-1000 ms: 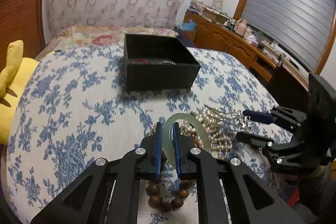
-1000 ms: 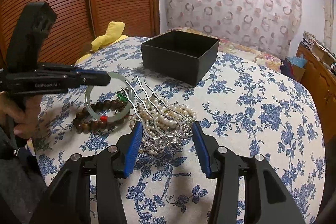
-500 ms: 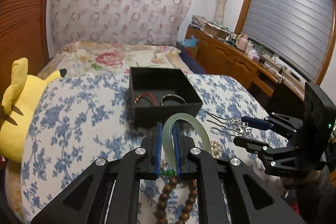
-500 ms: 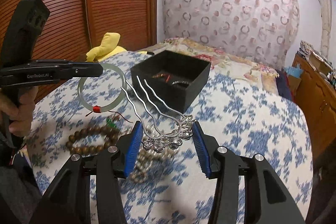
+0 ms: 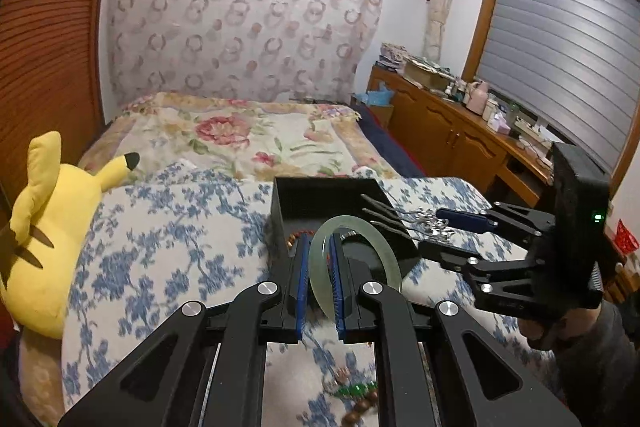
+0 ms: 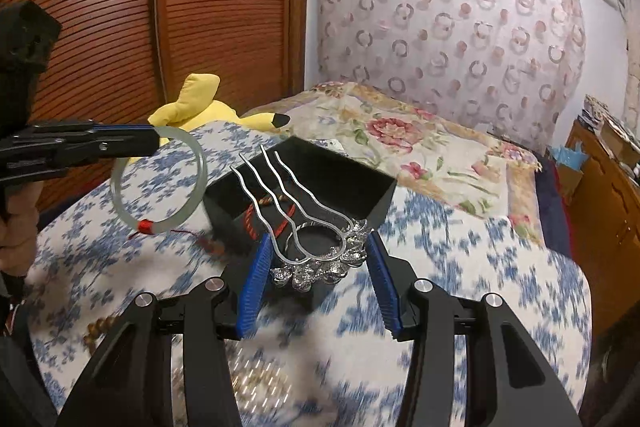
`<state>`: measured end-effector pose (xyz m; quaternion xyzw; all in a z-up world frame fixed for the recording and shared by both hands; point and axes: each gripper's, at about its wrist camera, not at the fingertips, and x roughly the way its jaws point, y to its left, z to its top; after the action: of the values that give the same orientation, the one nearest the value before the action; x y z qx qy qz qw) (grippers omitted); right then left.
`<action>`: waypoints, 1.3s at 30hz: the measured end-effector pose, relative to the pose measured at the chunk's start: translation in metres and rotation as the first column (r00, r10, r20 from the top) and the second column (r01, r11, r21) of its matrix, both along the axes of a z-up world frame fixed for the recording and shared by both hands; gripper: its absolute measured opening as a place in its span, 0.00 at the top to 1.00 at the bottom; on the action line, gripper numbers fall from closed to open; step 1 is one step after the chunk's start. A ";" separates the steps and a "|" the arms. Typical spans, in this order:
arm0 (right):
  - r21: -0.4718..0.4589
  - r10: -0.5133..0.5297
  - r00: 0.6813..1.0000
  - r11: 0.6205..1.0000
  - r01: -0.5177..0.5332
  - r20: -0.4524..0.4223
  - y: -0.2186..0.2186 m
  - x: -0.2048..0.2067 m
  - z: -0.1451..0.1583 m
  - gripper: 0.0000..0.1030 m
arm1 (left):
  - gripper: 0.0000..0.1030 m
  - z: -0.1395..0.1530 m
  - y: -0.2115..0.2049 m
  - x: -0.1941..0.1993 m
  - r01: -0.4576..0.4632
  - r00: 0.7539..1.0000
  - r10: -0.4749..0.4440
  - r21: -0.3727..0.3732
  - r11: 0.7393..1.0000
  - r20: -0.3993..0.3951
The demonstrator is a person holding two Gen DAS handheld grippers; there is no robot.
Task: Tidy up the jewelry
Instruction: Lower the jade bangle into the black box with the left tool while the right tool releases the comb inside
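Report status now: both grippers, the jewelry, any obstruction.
Left gripper shut on pale green jade bangle. Right gripper shut on silver three-pronged hairpin. Open black box ahead, unobstructed.

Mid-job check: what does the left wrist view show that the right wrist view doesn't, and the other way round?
Only the left wrist view: the window blind, the wooden cabinet's cluttered top, and the right gripper seen from the side.

Only the right wrist view: the red thread knot on the jade bangle, and the slatted wardrobe doors in full.

Both: the black box, the bangle in the left gripper, the silver hairpin in the right gripper, the yellow plush.
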<state>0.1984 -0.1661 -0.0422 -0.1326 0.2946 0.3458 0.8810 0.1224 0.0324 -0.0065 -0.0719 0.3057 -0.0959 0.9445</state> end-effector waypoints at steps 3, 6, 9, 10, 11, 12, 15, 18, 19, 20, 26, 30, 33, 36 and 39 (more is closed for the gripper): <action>-0.015 0.017 1.000 1.000 -0.017 -0.008 0.011 0.016 -0.004 0.51 | 0.91 0.001 0.004 0.011 -0.009 1.000 0.009 0.002 1.000 -0.003; -0.026 0.032 0.999 0.999 -0.033 -0.018 0.021 0.027 -0.009 0.51 | 0.91 0.001 0.011 0.023 -0.020 1.000 0.020 0.000 1.000 -0.011; -0.024 0.037 0.999 0.999 -0.037 -0.033 0.026 0.033 -0.015 0.50 | 0.91 0.001 0.014 0.030 -0.025 1.000 0.025 0.000 1.000 -0.017; -0.017 0.041 0.998 0.999 -0.041 -0.041 0.027 0.035 -0.016 0.50 | 0.91 0.000 0.015 0.033 -0.026 0.999 0.026 0.000 1.000 -0.021; -0.013 0.043 0.998 0.999 -0.044 -0.046 0.027 0.036 -0.017 0.50 | 0.91 0.000 0.016 0.036 -0.026 0.999 0.026 0.000 1.000 -0.023; -0.013 0.042 0.998 0.999 -0.043 -0.050 0.028 0.037 -0.018 0.50 | 0.91 -0.001 0.016 0.038 -0.026 0.999 0.026 0.001 1.000 -0.025; -0.007 0.049 0.998 0.999 -0.049 -0.050 0.030 0.039 -0.019 0.50 | 0.91 -0.003 0.015 0.046 -0.027 0.999 0.027 0.003 1.000 -0.037; 0.015 0.058 0.997 0.998 -0.057 -0.059 0.028 0.041 -0.019 0.50 | 0.91 -0.005 0.014 0.055 -0.022 0.999 0.023 0.005 1.000 -0.046; 0.027 0.058 0.996 0.998 -0.056 -0.062 0.027 0.041 -0.019 0.49 | 0.91 -0.007 0.013 0.059 -0.021 0.999 0.021 0.007 1.000 -0.050; 0.032 0.055 0.997 0.998 -0.053 -0.061 0.026 0.039 -0.018 0.49 | 0.91 -0.007 0.012 0.062 -0.019 0.998 0.020 0.007 1.000 -0.053; 0.090 0.021 0.998 0.996 -0.015 -0.062 0.005 0.043 -0.010 0.49 | 0.91 -0.012 0.004 0.080 -0.007 0.998 0.008 0.010 1.000 -0.067; 0.105 -0.010 0.998 0.994 0.017 -0.065 -0.006 0.047 -0.009 0.49 | 0.91 -0.019 -0.001 0.089 0.001 0.997 0.001 0.017 1.000 -0.082; 0.101 -0.031 0.997 0.994 0.038 -0.069 -0.010 0.051 -0.012 0.49 | 0.91 -0.024 -0.005 0.097 0.004 0.995 -0.002 0.022 1.000 -0.096; 0.098 -0.046 0.996 0.994 0.053 -0.070 -0.013 0.053 -0.014 0.49 | 0.91 -0.027 -0.009 0.102 0.010 0.995 -0.007 0.028 1.000 -0.104; 0.101 -0.049 0.996 0.993 0.056 -0.070 -0.014 0.053 -0.014 0.49 | 0.91 -0.029 -0.013 0.105 0.018 0.994 -0.014 0.032 0.999 -0.112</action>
<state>0.2515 -0.1803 -0.0562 -0.0672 0.3091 0.3414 0.8851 0.2273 0.0197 -0.0353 -0.0591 0.3601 -0.0942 0.9263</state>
